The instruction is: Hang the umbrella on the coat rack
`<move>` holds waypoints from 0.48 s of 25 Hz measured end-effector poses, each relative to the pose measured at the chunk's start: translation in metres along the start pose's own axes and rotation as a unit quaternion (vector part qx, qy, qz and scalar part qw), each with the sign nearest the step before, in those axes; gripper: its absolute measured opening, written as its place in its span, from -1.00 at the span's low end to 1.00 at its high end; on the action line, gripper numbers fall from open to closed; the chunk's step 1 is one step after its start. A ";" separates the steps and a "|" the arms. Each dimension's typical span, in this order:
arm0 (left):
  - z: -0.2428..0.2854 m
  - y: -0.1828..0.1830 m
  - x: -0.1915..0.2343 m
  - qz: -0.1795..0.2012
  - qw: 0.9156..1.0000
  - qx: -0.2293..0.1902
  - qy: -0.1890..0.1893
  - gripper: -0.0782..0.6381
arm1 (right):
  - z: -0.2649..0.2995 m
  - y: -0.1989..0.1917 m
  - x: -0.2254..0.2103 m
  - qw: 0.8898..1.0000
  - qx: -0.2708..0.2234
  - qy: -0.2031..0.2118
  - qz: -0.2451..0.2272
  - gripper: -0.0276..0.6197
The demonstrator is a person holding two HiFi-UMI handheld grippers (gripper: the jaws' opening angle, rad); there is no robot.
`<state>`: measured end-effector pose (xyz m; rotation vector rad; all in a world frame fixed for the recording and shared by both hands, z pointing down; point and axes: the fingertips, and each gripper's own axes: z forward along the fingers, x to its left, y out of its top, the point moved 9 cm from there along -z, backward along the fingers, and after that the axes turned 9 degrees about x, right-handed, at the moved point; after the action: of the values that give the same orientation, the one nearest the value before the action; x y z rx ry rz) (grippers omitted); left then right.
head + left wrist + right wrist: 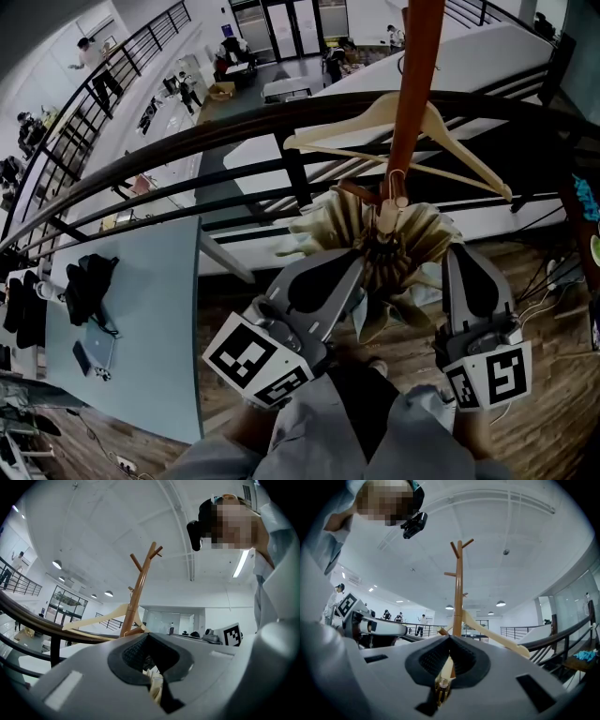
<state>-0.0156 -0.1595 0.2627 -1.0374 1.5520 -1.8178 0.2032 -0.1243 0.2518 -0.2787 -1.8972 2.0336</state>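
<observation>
Against coat rack (pixel 412 84), umbrella (pixel 398 232) clamped by left gripper (pixel 354 264) and, seemingly, right gripper (pixel 457 251).

a pale wooden hanger (pixel 469 147) hung in front of a dark curved railing (pixel 187 142). at the left stood a grey-blue table (pixel 155 309) with a black bag (pixel 86 281) on it and a small flat device (pixel 94 352) near the bag. the floor (pixel 553 412) was brown wood. beyond the railing, people (pixel 94 61) stood on a lower level. round lamps (pixel 56 564) glowed in the white ceiling.
</observation>
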 end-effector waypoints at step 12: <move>0.002 0.000 -0.003 -0.004 1.000 -0.001 -0.001 -0.77 | -0.001 0.002 -0.002 1.000 0.004 0.002 -0.005 -0.91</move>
<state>-0.0127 -0.1586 0.2619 -1.0477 1.5513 -1.8198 0.2054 -0.1243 0.2496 -0.2699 -1.8841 2.0325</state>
